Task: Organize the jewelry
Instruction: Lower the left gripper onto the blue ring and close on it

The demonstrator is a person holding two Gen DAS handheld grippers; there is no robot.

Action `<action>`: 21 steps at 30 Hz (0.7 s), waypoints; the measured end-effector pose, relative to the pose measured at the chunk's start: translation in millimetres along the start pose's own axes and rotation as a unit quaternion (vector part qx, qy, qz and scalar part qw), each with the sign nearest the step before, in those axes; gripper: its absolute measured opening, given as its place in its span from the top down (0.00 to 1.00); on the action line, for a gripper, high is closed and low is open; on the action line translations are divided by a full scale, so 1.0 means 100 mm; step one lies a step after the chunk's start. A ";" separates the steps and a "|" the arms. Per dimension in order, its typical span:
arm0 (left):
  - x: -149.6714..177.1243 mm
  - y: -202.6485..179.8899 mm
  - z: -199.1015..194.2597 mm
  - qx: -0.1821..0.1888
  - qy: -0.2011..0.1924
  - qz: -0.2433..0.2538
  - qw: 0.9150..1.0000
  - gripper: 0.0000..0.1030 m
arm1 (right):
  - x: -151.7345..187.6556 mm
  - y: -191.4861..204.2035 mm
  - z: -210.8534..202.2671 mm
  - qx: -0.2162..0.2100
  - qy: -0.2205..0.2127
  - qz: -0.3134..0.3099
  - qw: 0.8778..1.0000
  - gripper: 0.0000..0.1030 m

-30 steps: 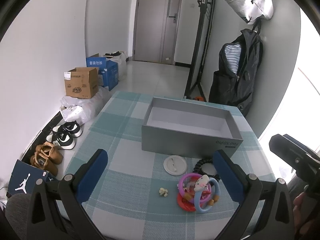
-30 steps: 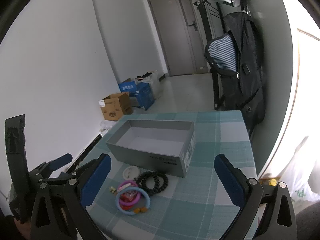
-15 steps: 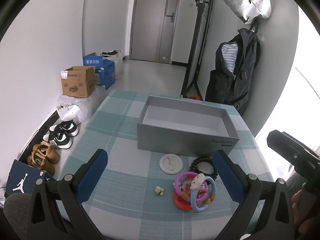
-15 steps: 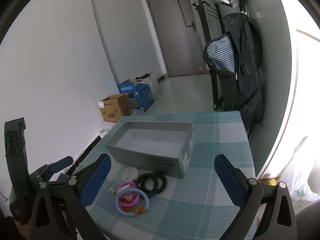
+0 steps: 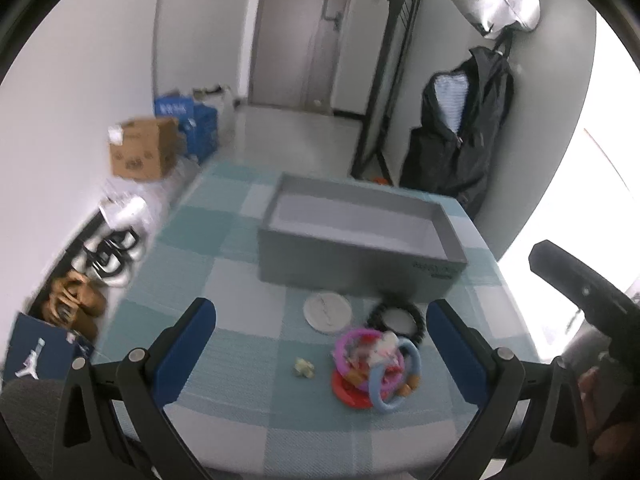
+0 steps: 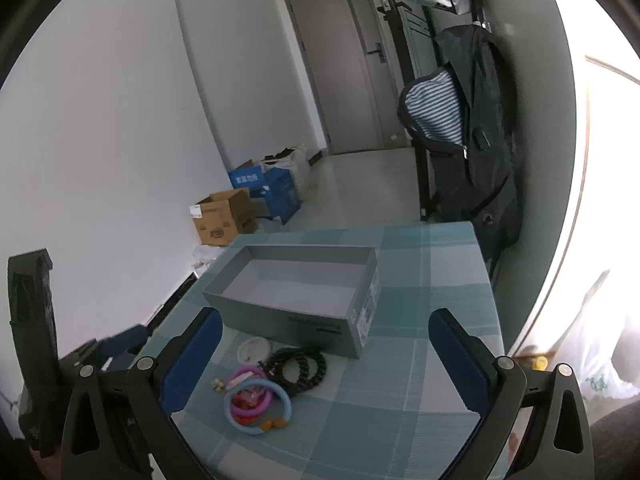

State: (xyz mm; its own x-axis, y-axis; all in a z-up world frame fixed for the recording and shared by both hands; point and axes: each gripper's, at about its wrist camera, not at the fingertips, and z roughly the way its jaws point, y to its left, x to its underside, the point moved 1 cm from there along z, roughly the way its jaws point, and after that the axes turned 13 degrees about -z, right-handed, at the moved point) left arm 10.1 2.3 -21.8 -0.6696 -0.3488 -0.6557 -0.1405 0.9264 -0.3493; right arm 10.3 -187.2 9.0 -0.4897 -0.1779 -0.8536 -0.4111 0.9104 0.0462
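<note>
covering the table, a teal checked cloth (image 6: 420,360) fronts a hallway door (image 6: 344,68); both tongs spread.

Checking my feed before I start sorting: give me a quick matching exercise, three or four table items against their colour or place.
Items:
1. storage box
2. beaded bracelet
3. round disc
4. largest hair ring

Descriptions:
A. light blue, nearest the table's front edge
B. white, flat, close by the box's front wall
C. grey, open, nothing inside
D. black, coiled beside the disc

Pairs: 1-C, 2-D, 3-B, 4-A
</note>
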 end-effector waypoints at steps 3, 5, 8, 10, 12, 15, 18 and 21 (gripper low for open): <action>0.06 -0.01 0.05 0.015 0.031 0.002 0.999 0.01 | -0.01 -0.06 0.00 0.006 0.003 0.009 1.000 0.00; 0.12 -0.05 0.05 0.014 0.038 0.019 0.999 0.01 | -0.02 -0.13 0.00 0.013 0.004 0.019 1.000 0.00; 0.19 -0.12 0.07 0.012 0.049 0.043 0.998 0.01 | -0.02 -0.22 0.00 0.017 0.005 0.033 0.999 0.00; 0.23 -0.16 0.09 0.011 0.057 0.055 0.997 0.01 | -0.03 -0.28 0.00 0.017 0.004 0.043 0.999 0.00; 0.25 -0.21 0.13 0.003 0.063 0.066 0.996 0.01 | -0.03 -0.32 0.01 0.016 0.005 0.052 0.999 0.00; 0.28 -0.25 0.14 0.000 0.072 0.076 0.995 0.01 | -0.03 -0.37 0.01 0.013 0.004 0.063 0.998 0.00; 0.30 -0.24 0.13 0.000 0.074 0.078 0.994 0.10 | -0.02 -0.39 0.03 0.013 0.007 0.066 0.998 0.00; 0.29 -0.20 0.15 0.008 0.083 0.072 0.994 0.29 | -0.01 -0.40 0.03 0.012 0.009 0.068 0.998 0.00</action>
State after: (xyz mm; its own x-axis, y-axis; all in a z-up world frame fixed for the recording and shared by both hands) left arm 4.5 -28.8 -43.5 -0.7934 -0.1835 -0.5804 -0.0235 0.9620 -0.2721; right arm 29.7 -222.5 6.8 -0.5534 -0.0581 -0.8309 -0.3207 0.9355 0.1482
